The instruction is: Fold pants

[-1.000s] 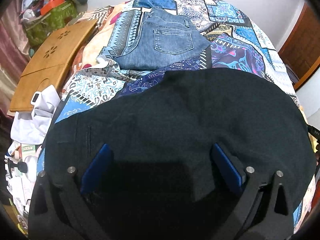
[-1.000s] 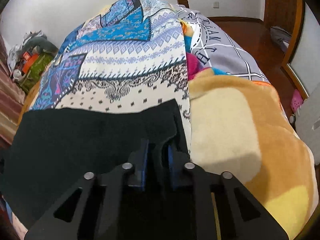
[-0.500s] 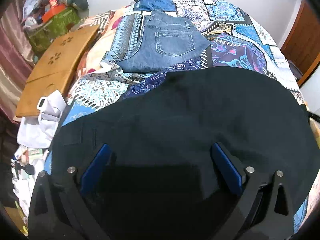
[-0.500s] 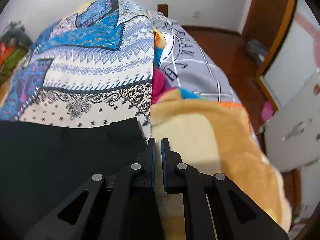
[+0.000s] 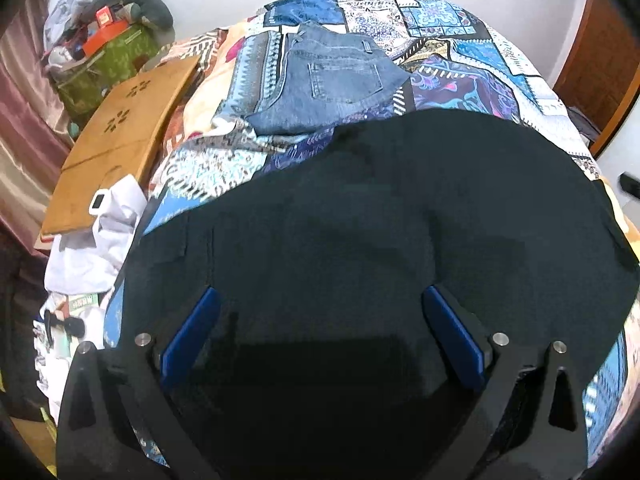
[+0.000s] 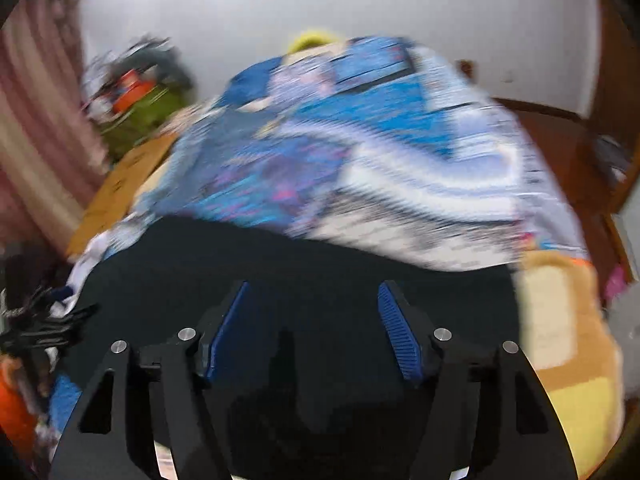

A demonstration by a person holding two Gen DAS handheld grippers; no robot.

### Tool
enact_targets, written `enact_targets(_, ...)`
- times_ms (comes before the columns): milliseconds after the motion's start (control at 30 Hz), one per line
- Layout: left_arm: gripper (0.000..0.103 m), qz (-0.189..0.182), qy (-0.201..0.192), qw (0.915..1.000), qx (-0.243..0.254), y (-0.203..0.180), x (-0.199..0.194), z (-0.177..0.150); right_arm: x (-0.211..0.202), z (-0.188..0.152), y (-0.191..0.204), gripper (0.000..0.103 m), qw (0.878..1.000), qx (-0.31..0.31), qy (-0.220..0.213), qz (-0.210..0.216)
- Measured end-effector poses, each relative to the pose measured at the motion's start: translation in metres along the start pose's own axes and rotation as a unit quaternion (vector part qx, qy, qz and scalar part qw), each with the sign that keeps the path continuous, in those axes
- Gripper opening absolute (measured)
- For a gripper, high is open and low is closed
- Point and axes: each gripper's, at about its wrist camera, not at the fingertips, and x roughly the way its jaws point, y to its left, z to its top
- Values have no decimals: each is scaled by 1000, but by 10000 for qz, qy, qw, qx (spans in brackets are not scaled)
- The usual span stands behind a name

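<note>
Your right gripper has just opened off the hem and swung over the black pants on the patchwork quilt; left gripper gapes, holding nothing. Risk: dragging pads rumple the fold toward the folded jeans.

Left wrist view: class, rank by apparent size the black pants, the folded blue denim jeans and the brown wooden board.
1. Black pants, largest, though nearest the camera.
2 and 3. Folded blue denim jeans and brown wooden board look alike; unranked.

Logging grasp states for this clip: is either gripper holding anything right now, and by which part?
Nothing is held. The left gripper stands open over the black pants. The right gripper has just been opening; its pads are apart, clamping nothing.
</note>
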Motion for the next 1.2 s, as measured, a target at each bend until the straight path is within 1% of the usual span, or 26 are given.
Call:
enact_targets(133, 103, -17, 20, 10000, -8, 10, -9, -15, 28, -17, 36, 62, 9975, -497, 495, -23)
enact_targets(167, 103, -23, 18, 10000, -23, 12, -11, -19, 31, -24, 42, 63, 9969, -579, 508, -146)
enact_targets(200, 103, -45, 13, 10000, -65, 16, -13, -24, 29, -27, 45, 66, 9971, -596, 412, -238)
enact_targets(233, 103, -61, 9, 9999, -101, 19, -15, -27, 25, -30, 45, 69, 9972, -561, 433, -231)
enact_targets(300, 103, -141, -3, 9997, -207, 25, -18, -34, 18, -38, 45, 70, 9980, -401, 427, -234)
enact_targets(400, 103, -193, 17, 9995, -236, 29, -23, -43, 9, -50, 48, 71, 9980, -458, 321, -291)
enact_targets(467, 103, -138, -39, 9996, -232, 30, -27, -48, 0, -58, 49, 71, 9982, -437, 265, -303)
enact_targets(633, 103, -126, 12, 9992, -380, 34, -37, -49, -19, -62, 44, 71, 9992, -249, 241, -201)
enact_targets(700, 103, -137, -26, 9993, -340, 34, -43, -46, -28, -64, 37, 71, 9995, -80, 250, -146)
enact_targets(767, 103, -211, -151, 9993, -266, 31, -52, -41, -38, -69, 24, 71, 9996, 233, 165, -4)
enact_targets(800, 103, -245, -197, 9992, -244, 30, -56, -37, -41, -72, 18, 73, 9992, 395, 112, 19)
enact_targets(833, 103, -273, -223, 9991, -214, 26, -59, -32, -43, -74, 12, 75, 9985, 538, 63, -2)
enact_targets(900, 103, -331, -279, 9989, -161, 18, -60, -24, -46, -79, -5, 76, 9964, 839, -34, -149)
enact_targets(967, 103, -391, -266, 9988, -99, 7, -56, -17, -48, -84, -21, 76, 9927, 1170, -114, -263)
enact_targets(1067, 103, -509, -105, 9986, 76, -18, -40, -10, -49, -92, -49, 76, 9834, 1778, -165, -313)
enact_targets(1200, 103, -582, -4, 9975, 393, -50, -25, -7, -41, -104, -77, 76, 9716, 2339, -72, -358)
